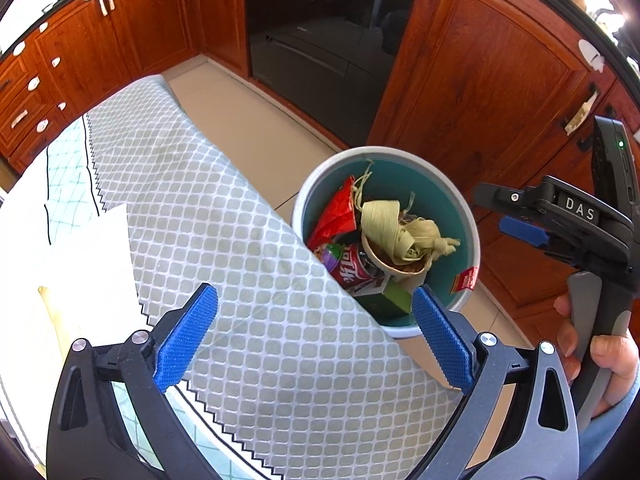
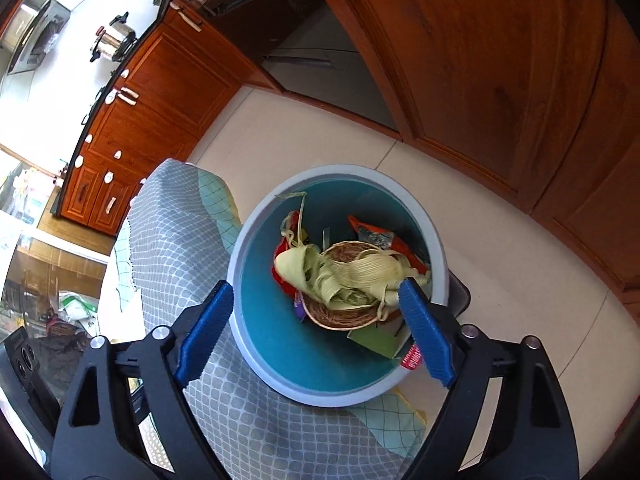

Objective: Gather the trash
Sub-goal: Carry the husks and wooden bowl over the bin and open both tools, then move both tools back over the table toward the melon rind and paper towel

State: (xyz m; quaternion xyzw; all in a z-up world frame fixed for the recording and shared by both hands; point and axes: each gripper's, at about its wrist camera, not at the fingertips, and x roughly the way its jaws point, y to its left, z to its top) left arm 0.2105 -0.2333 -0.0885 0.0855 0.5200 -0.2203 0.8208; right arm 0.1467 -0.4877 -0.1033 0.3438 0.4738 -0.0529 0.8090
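Both tools hang over the round grey plastic bin with a teal inside [image 2: 340,388], which stands on the pale tiled floor [image 2: 480,208] just beside the cloth-covered bench [image 1: 224,200]. The left gripper [image 1: 316,340] has its blue fingers [image 1: 188,336] spread wide with nothing between them, over the bench edge and the bin's near rim; the right gripper [image 2: 316,332] is likewise wide apart and empty, straddling the bin mouth. The trash lies inside the bin: one bundle of pale green corn husks [image 2: 344,276] draped over one round brown paper bowl [image 2: 340,312], one red drink can [image 1: 354,270], one crumpled red wrapper [image 1: 336,212], one green carton [image 1: 390,300], and one small red packet [image 1: 466,280] caught on the rim. By my reading the drop is finished and the step in hand is to clear away: lift both tools straight up before swinging aside, so no finger hooks a husk strand or knocks the rim and tips the bin. The rim packet looks likely to fall outside; nudging it inward with one finger tip would be wise. One sheet of white paper [image 1: 80,248] lies on the grey honeycomb cloth; whether it counts as trash I cannot tell. One bin, two grippers, six pieces of trash counted inside or on the rim; more may be hidden underneath.
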